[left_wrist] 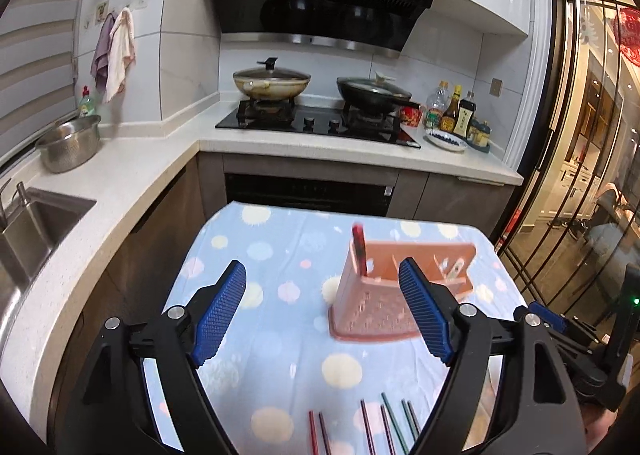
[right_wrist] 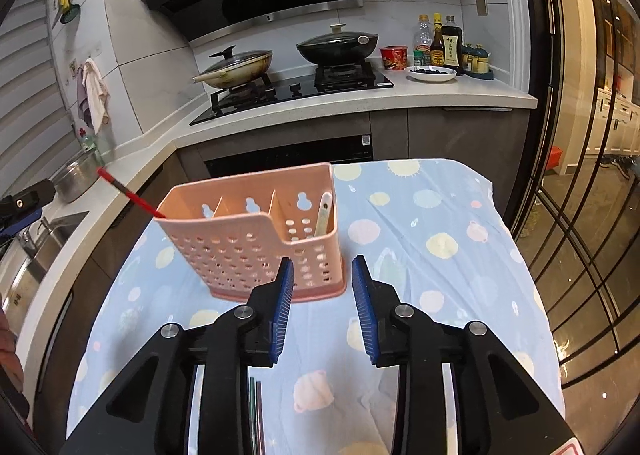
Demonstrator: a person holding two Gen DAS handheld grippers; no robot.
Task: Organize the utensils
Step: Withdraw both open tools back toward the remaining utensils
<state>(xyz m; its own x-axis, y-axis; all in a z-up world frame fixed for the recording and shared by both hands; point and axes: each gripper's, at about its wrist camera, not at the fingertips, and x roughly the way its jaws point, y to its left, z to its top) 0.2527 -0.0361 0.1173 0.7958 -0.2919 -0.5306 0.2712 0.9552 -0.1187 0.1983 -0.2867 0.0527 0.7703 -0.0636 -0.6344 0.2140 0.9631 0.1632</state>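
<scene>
Both empty: the left hand-held gripper is spread wide, the right hand-held gripper partly parted, with loose chopsticks lying on the desk just beneath them. Mid-sort, I'd say; the caddy beyond already holds a red chopstick and a spoon, so next comes dropping low to pinch another stick.

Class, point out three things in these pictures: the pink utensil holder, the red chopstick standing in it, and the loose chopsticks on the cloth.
Pink utensil holder (right_wrist: pixel 240 251): right wrist view, perforated front wall.
Red chopstick (right_wrist: pixel 132 197): right wrist view, mid-shaft outside the holder.
Loose chopsticks (left_wrist: pixel 368 425): left wrist view, shaft of one of them.
</scene>
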